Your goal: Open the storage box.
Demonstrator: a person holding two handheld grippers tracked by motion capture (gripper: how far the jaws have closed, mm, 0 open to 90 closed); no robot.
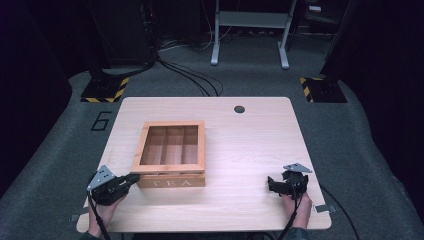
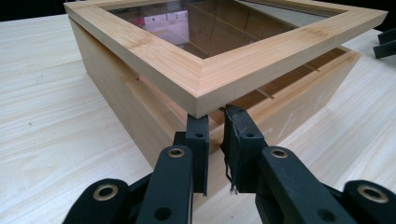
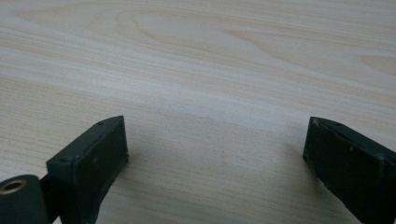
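A wooden tea box (image 1: pixel 171 182) with "TEA" on its front stands on the table, left of centre. Its glass-paned lid (image 1: pixel 173 125) is tilted up a little, leaving a gap above the box body (image 2: pixel 116 98). My left gripper (image 1: pixel 131 179) is at the box's front left corner. Its fingertips (image 2: pixel 198 122) sit under the corner of the lid frame (image 2: pixel 280 51), jaws nearly together with nothing between them. My right gripper (image 1: pixel 273 184) rests near the table's front right. Its jaws stand wide open over bare wood (image 3: pixel 217 140).
The light wooden table (image 1: pixel 250 145) has a round cable hole (image 1: pixel 239 109) at the back. Inside the box, dividers form several compartments (image 1: pixel 168 145). The right gripper's jaws (image 2: pixel 386 43) show far off in the left gripper view. Cables and stand legs lie on the floor behind.
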